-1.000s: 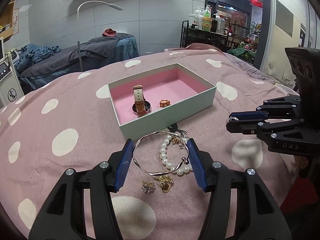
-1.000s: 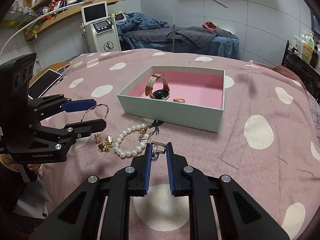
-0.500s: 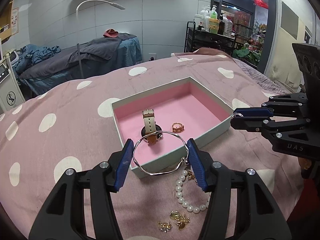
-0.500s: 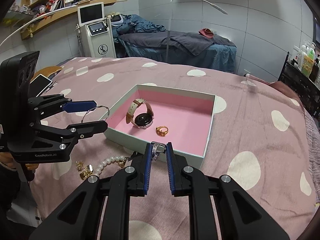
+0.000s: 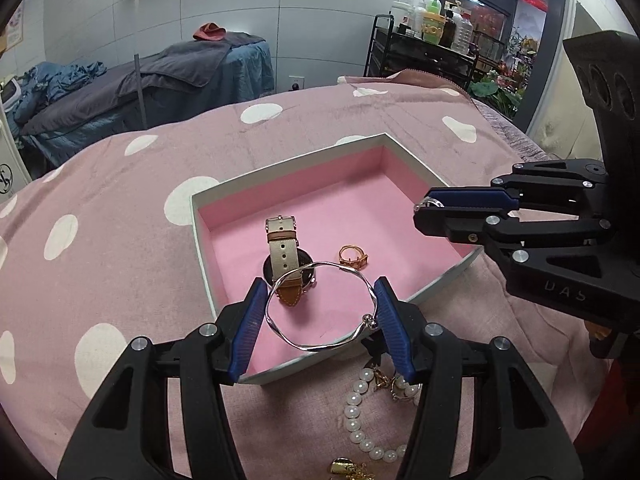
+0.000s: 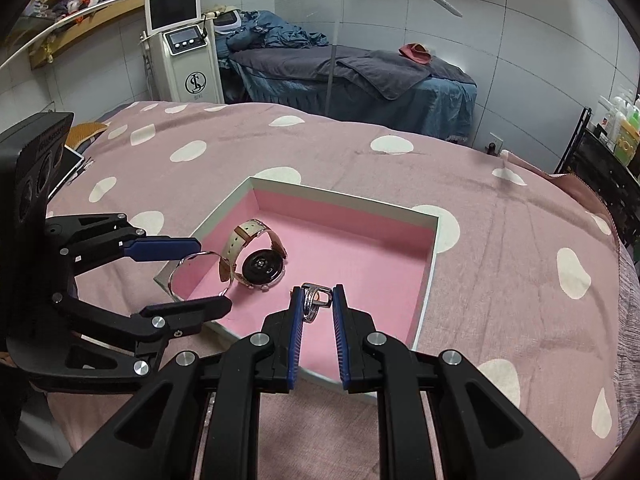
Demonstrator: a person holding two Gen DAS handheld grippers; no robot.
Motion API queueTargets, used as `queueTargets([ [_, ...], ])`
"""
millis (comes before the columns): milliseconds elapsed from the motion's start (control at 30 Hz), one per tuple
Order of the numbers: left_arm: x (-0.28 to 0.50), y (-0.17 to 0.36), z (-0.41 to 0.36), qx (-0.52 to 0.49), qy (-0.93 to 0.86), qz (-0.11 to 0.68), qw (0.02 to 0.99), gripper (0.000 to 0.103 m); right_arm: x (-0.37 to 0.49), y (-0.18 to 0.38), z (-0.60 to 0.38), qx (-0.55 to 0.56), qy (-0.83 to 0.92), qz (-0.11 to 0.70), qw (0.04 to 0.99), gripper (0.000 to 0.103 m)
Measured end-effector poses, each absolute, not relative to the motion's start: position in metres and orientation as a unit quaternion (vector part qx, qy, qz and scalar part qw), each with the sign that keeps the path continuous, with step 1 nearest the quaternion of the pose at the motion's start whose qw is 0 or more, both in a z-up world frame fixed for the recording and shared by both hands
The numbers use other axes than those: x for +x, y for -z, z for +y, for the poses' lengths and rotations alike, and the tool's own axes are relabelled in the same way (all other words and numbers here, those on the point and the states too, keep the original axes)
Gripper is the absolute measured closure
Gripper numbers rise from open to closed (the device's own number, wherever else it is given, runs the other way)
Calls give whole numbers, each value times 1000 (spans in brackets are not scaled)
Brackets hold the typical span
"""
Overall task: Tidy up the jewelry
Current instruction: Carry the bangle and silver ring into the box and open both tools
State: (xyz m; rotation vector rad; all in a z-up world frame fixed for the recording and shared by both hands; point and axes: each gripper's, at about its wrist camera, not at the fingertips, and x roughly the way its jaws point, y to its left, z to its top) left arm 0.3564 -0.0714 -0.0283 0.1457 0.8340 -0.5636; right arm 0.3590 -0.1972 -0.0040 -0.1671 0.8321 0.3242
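Note:
A pale green box (image 5: pixel 200 240) with pink lining lies on the dotted pink cloth; it also shows in the right wrist view (image 6: pixel 434 248). Inside lie a beige-strapped watch (image 5: pixel 284 256) (image 6: pixel 260 260) and a gold ring (image 5: pixel 353 256). My left gripper (image 5: pixel 322 308) is shut on a silver bangle (image 5: pixel 320 344) and holds it over the box's near corner; it also shows in the right wrist view (image 6: pixel 196 272). My right gripper (image 6: pixel 317 300) is shut on a silver ring (image 6: pixel 314 302) over the box's inside; it also shows in the left wrist view (image 5: pixel 428 210).
A pearl bracelet (image 5: pixel 362 420) and small gold pieces (image 5: pixel 348 468) lie on the cloth in front of the box. A treatment bed (image 6: pixel 360 76), a white machine (image 6: pixel 188 64) and a bottle rack (image 5: pixel 424 52) stand beyond the table.
Both grippers have moved forward from the loose jewelry to over the box, the left carrying the bangle, the right carrying the ring.

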Motion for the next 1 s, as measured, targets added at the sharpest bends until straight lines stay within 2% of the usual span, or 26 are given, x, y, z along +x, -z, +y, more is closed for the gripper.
queueTargets([
  [233,368,37,-80,73,280,421,859,48,384,16,-194,-85,-161,432,883,89],
  [400,376,41,-89,116,262,423,859,48,400,22,-191,-88,-160,451,874,89],
  [900,389,50,-88,123,266,438,850,47,417,47,-179,-112,-145,481,857,88],
  [1000,386,47,-88,126,266,433,852,43,415,47,-180,-113,-142,475,861,83],
])
